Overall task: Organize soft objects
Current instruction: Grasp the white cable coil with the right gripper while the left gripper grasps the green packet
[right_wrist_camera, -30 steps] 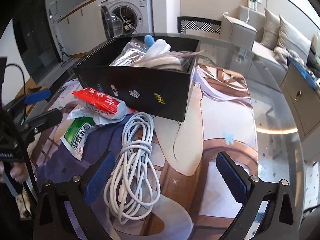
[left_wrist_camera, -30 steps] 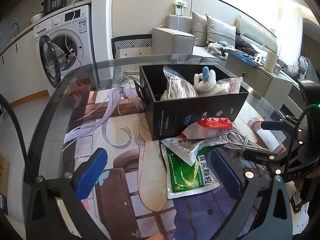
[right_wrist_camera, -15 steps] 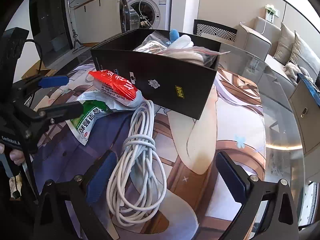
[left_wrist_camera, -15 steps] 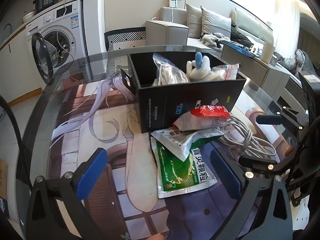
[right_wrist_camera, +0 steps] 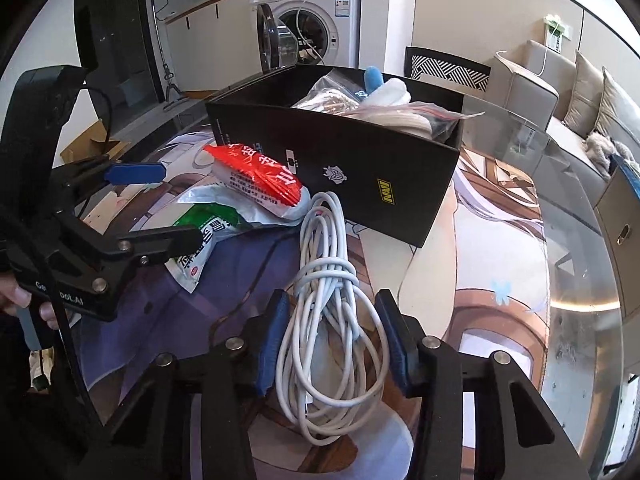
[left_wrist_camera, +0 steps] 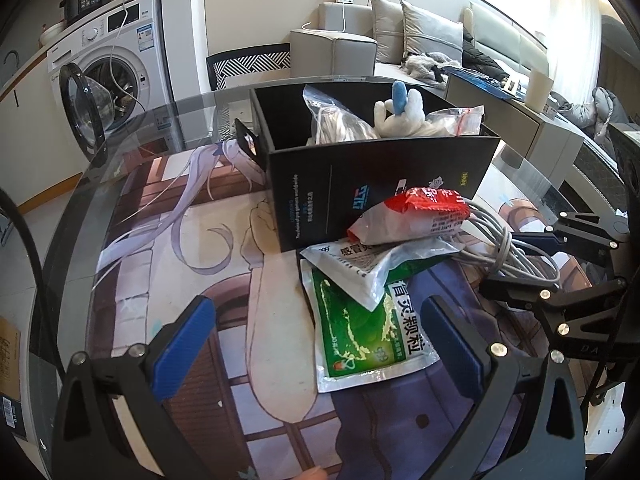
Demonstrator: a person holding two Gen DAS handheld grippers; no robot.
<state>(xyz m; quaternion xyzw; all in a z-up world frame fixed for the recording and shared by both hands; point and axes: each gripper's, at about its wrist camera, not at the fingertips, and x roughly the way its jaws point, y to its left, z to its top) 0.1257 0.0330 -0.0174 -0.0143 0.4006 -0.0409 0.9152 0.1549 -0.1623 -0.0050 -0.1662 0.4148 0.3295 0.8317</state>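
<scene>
Right gripper [right_wrist_camera: 334,344]: blue-padded fingers [right_wrist_camera: 272,336] narrowed on either side of the coiled white cable [right_wrist_camera: 332,320], which lies on the mat [right_wrist_camera: 480,264]; whether the pads press the coil or merely flank it cannot be told. The cable's far loops run up to the red-and-white packet [right_wrist_camera: 260,180], just beside the black box [right_wrist_camera: 360,168]. Left gripper [left_wrist_camera: 316,344]: fingers spread wide, holding nothing, poised above the near end of the green pouch [left_wrist_camera: 360,328]. The pouch lies flat on the mat; a white sachet [left_wrist_camera: 368,264] overlaps its far end, and the red-and-white packet rests on the sachet and leans against the box wall. Seen from the left wrist, the right gripper enters at right, its fingers about the cable. The box stands open at the centre of the glass table [left_wrist_camera: 168,116] and contains a clear bag [left_wrist_camera: 336,120] of pale cord, a white plush toy [left_wrist_camera: 400,116] with a blue part, and a second clear bag [left_wrist_camera: 460,120] with a red strip. Background: a washing machine [left_wrist_camera: 116,68] with its door open, a patterned chair [left_wrist_camera: 252,64], and a grey sofa [left_wrist_camera: 420,36] with cushions.
</scene>
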